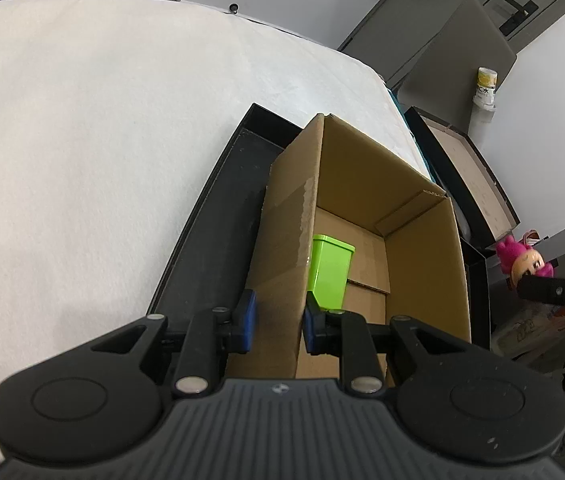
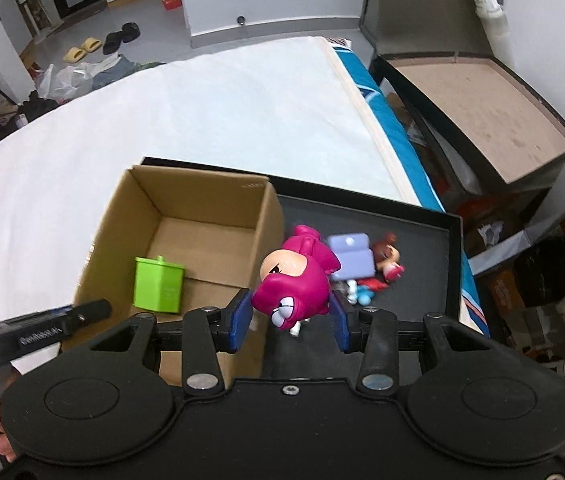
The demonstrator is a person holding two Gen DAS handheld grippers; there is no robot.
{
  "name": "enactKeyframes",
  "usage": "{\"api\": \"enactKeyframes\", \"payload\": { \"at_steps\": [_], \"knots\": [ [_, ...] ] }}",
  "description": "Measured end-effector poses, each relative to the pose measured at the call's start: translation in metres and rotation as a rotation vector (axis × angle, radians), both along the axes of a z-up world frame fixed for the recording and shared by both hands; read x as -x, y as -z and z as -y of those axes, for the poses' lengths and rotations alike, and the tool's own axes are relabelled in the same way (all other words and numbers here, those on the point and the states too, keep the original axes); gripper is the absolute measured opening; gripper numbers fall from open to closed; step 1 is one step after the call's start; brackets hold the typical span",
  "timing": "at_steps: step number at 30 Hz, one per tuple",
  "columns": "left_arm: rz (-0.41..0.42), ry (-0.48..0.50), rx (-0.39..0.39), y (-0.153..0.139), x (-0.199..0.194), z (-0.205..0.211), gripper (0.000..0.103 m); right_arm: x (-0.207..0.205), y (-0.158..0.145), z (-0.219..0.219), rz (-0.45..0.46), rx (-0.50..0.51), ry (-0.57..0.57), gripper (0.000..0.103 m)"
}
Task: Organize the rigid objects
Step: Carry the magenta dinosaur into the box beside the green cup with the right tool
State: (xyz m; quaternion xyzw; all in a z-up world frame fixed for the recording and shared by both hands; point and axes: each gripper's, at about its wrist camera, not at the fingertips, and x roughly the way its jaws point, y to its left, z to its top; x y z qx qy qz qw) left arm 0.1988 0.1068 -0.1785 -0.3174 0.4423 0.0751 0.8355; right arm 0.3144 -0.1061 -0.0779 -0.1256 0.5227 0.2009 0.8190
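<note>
A cardboard box stands in a black tray on a white bed. A green lidded container stands inside the box. My left gripper is shut on the box's left wall. My right gripper is shut on a pink toy figure and holds it above the tray, just right of the box. The figure also shows in the left wrist view. A lilac toy laptop, a small brown-haired doll and small red, white and blue pieces lie in the tray.
The white bed spreads left and behind the tray. A dark side table stands at the right, with boxes and clutter under it. Slippers and bags lie on the floor beyond the bed.
</note>
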Motion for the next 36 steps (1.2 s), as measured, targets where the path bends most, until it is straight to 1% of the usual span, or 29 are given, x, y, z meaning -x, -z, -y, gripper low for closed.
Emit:
{"api": "enactKeyframes", "payload": {
  "at_steps": [16, 36],
  "knots": [
    [0.002, 0.0, 0.016, 0.003, 0.0, -0.004, 0.022, -0.002, -0.004, -0.046, 0.015, -0.012, -0.066, 0.041],
    [0.01, 0.003, 0.042, 0.006, 0.002, -0.009, 0.023, -0.002, 0.025, -0.112, -0.029, -0.021, -0.146, 0.041]
  ]
}}
